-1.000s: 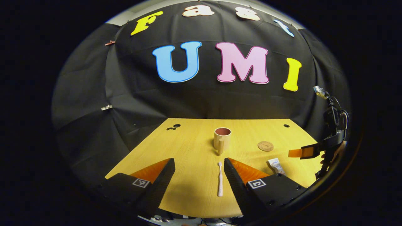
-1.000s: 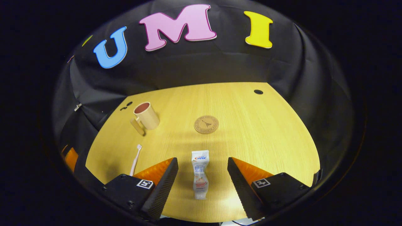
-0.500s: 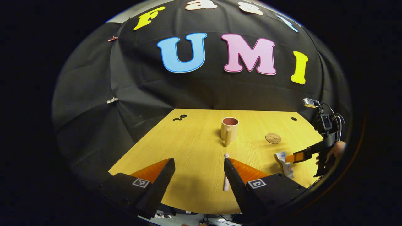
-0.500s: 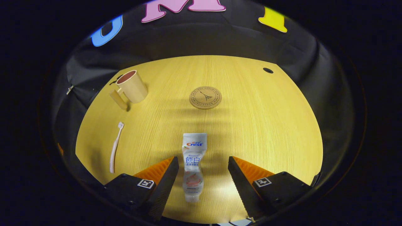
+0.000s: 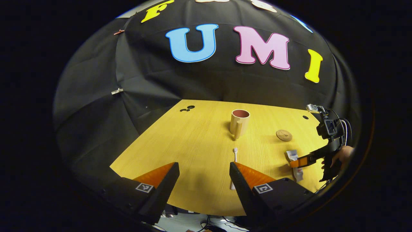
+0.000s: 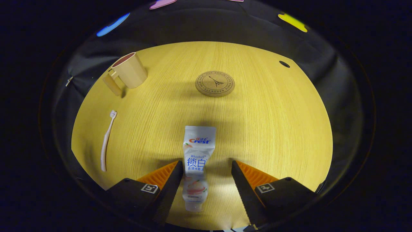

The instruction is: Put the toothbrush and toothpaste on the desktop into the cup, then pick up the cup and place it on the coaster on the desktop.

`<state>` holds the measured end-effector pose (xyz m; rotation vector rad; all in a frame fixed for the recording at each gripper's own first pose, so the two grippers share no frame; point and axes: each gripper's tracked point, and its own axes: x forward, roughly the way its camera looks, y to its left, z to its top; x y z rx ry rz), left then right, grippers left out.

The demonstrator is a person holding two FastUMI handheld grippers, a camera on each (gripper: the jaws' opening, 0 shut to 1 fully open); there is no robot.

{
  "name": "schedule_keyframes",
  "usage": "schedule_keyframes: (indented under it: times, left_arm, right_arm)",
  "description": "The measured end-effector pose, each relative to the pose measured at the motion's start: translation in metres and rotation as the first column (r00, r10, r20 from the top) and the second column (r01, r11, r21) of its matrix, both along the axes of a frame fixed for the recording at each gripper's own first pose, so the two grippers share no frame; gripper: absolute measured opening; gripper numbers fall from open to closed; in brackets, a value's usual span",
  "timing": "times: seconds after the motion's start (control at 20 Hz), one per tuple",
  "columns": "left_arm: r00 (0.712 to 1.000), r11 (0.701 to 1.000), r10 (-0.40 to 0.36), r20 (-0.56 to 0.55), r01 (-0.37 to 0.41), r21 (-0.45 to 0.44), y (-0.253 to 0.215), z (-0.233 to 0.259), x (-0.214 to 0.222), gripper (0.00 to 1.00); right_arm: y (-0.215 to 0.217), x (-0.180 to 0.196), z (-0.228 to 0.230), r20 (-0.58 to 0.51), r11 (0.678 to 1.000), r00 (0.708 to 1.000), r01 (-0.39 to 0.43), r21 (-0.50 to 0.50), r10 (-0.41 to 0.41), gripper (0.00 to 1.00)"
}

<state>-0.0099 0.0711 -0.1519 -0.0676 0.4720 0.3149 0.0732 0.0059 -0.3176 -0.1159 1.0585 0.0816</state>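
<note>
Toothpaste (image 6: 196, 161) lay flat on the desktop (image 6: 273, 129), cap end toward the camera in the right gripper view, tube between the spread fingers of the right gripper (image 6: 206, 183); whether the left-hand finger touched the tube could not be told, the other finger stood apart from it.

Largest first: black cloth wall (image 5: 96, 106) behind and to the sides of the desk. One yellow wood-grain desktop, with one small dark hole (image 6: 284, 64) near its far right corner and a cluster of small dark holes (image 5: 186, 108) near its far left corner. Two grippers: the left gripper (image 5: 204, 180) hung above the near edge, fingers spread, nothing between them. In the left gripper view the right gripper showed far right with a hand (image 5: 342, 154) on it, low over the toothpaste.

One cup (image 6: 128, 70), beige with a reddish inside, upright, handle toward the near side, far left part of the desk. One toothpaste tube. One toothbrush (image 6: 107, 140), pale, lying flat near the left edge, bristle head toward the cup, apart from it. In the left gripper view it lay just beside that gripper's right-hand finger. One round coaster (image 6: 215, 83), brown with a printed design, flat, beyond the toothpaste and right of the cup, bare.
</note>
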Motion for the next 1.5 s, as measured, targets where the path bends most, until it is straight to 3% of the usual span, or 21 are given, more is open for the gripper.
schedule_keyframes:
  times: [0.4, 0.6, 0.75, 0.85, 0.95, 1.05, 1.1, 1.15, 1.25, 1.5]
  left_arm:
    - [0.998, 0.999, -0.037, -0.045, 0.037, -0.018, -0.004, -0.012, -0.003, 0.97]
    - [0.998, 0.999, -0.049, -0.029, 0.049, -0.01, -0.005, -0.012, -0.002, 0.97]
    - [0.998, 0.998, -0.061, -0.031, 0.06, -0.023, -0.007, -0.014, -0.001, 0.97]
    - [0.997, 0.998, -0.066, -0.027, 0.066, -0.022, -0.009, -0.015, -0.002, 0.97]
    - [0.997, 0.997, -0.077, -0.027, 0.077, -0.017, -0.01, -0.018, -0.001, 0.97]
    - [0.996, 0.997, -0.081, -0.039, 0.081, -0.007, -0.009, -0.024, 0.001, 0.97]
    - [0.995, 0.996, -0.084, -0.045, 0.084, -0.007, -0.009, -0.027, 0.001, 0.97]
    - [0.994, 0.996, -0.093, -0.051, 0.092, -0.012, -0.01, -0.032, 0.003, 0.97]
    - [0.992, 0.994, -0.107, -0.072, 0.106, -0.018, -0.012, -0.042, 0.01, 0.97]
    - [0.978, 0.986, -0.156, -0.142, 0.146, -0.074, -0.017, -0.067, 0.034, 0.97]
  right_arm:
    - [0.006, 0.0, -0.004, -0.007, 1.0, 1.0, -0.027, -0.009, 0.027, 0.75]
    - [0.01, -0.003, -0.007, -0.035, 1.0, 0.999, -0.008, -0.022, 0.007, 0.53]
    - [0.01, -0.001, -0.007, -0.058, 0.999, 0.997, 0.041, -0.01, -0.041, 0.51]
    - [0.01, 0.001, -0.005, -0.047, 1.0, 0.999, 0.025, -0.01, -0.025, 0.51]
    - [0.01, -0.001, -0.002, -0.044, 1.0, 0.999, 0.025, -0.01, -0.025, 0.4]
    - [0.009, 0.001, -0.004, -0.048, 1.0, 0.999, 0.026, -0.006, -0.026, 0.37]
    - [0.009, 0.0, -0.006, -0.052, 1.0, 0.998, 0.022, 0.002, -0.022, 0.42]
    - [0.01, 0.001, -0.005, -0.048, 1.0, 0.999, 0.009, 0.011, -0.008, 0.33]
    - [0.004, -0.002, -0.004, -0.05, 1.0, 0.999, -0.011, 0.008, 0.011, 0.29]
    - [-0.017, -0.011, 0.016, -0.004, 0.998, 1.0, 0.022, 0.058, -0.022, 0.29]
